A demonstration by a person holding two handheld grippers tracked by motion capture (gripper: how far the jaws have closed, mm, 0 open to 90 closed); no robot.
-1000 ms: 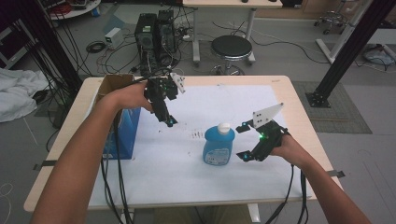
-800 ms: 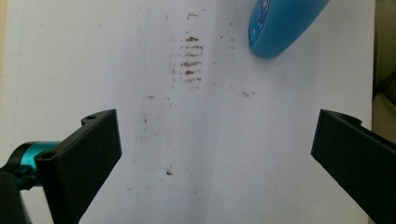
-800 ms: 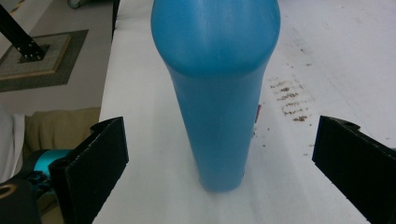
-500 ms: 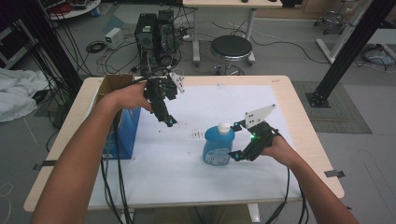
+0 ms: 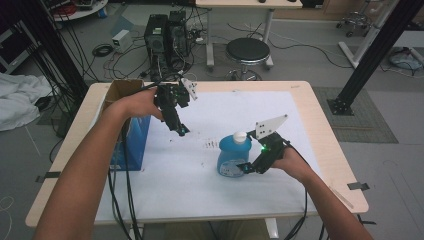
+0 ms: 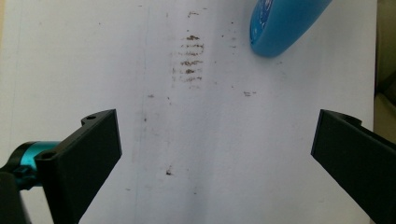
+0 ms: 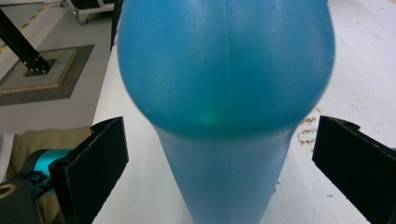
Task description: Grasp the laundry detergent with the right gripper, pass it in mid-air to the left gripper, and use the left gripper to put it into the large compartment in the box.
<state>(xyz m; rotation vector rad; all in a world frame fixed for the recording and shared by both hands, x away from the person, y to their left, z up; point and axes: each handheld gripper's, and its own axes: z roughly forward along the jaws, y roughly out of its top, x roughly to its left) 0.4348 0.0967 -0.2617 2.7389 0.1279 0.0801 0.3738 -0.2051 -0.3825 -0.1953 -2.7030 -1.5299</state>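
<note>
Since the earlier frames the right tongs point(image 5: 246, 167) have closed in from the right on the blue bottle point(image 5: 232, 156), and their jaws now sit at its lower body; the left tongs point(image 5: 181, 131) have stayed hovering where they were.

Left to right on the counter point(image 5: 320, 125): an open cardboard box with blue sides point(image 5: 131, 134) stands at the left edge, with the person's left forearm passing over it. The left tongs hang above the white sheet point(image 5: 170, 175) that covers the counter, jaws spread wide and holding nothing. In the left gripper view a patch of dark smudge marks point(image 6: 189, 60) lies on the sheet between those jaws and the bottle's base point(image 6: 280, 28).

The bottle stands upright right of centre on the sheet. It is translucent blue, with a rounded bulging shoulder, a narrower waist and a white cap point(image 5: 240, 136). Printing on its front is too small to read.

In the right gripper view the bottle point(image 7: 224, 93) sits between the right tongs' jaws, which are spread with a gap on each side, so nothing is gripped.

Bare sheet lies open in front of the bottle and between the two tongs. The right counter edge is well apart from the bottle.
</note>
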